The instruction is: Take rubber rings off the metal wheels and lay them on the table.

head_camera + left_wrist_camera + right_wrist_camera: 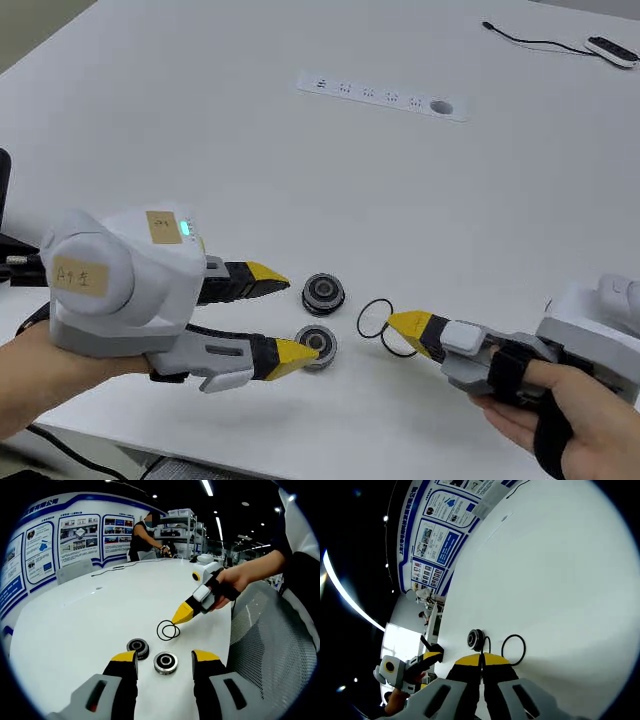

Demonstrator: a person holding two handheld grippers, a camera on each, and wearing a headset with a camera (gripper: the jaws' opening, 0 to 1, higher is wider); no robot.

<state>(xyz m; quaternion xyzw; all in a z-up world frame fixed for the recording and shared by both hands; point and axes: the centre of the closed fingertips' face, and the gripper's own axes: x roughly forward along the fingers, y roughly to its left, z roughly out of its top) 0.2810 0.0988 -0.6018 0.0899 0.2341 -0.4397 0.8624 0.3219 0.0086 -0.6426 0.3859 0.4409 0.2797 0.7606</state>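
Your left gripper (280, 312) sits at the near left of the white table (480, 200), with its yellow-tipped jaws spread wide and gripping nothing. The two metal wheels lie flat just to the right of those tips. The far wheel (323, 293) rests just beyond the far jaw tip and has a dark outer rim; you cannot tell from here whether that rim is rubber. The near wheel (318, 343) shows a bright, bare metal rim, and the near jaw tip reaches its left edge. In the left gripper view this bright wheel lies in line with the gap between the jaw tips, and the dark one sits to its left.

Two thin black rubber rings (375, 318) lie flat on the table just right of the wheels, overlapping each other. Your right gripper (410, 325) comes in from the near right with its jaws pressed tightly together, the yellow tip resting where the rings overlap. Whether a ring is pinched between the jaws cannot be told. In the right gripper view one ring lies clear to the right of the clenched tip, and the dark wheel stands just past it.

A white power strip (385, 97) lies well apart toward the far side.
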